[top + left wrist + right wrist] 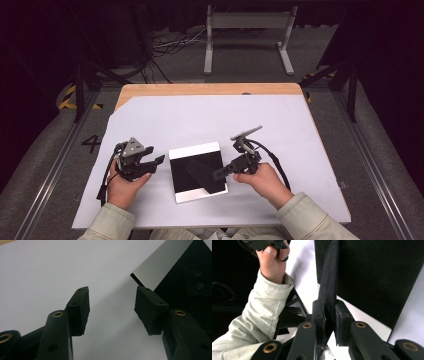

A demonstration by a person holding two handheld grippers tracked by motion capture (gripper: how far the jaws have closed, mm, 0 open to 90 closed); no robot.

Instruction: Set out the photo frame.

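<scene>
Box (pixel 197 172): flat, square, black inside, white rim; lies open on white table cover, slightly skewed, between both hands. Black pad (pixel 329 287): thin, stiff, fabric-like sheet; one edge raised off box interior, tilted, pinched at its near edge.

A flat black square box with white edges (pixel 197 172) lies on the grey-sheeted surface (pixel 210 120), between the left tongs (pixel 155 163) and the right tongs (pixel 218 175). A thin black felt flap (pixel 329 285) stands between the right tongs' jaws, above the box.
</scene>
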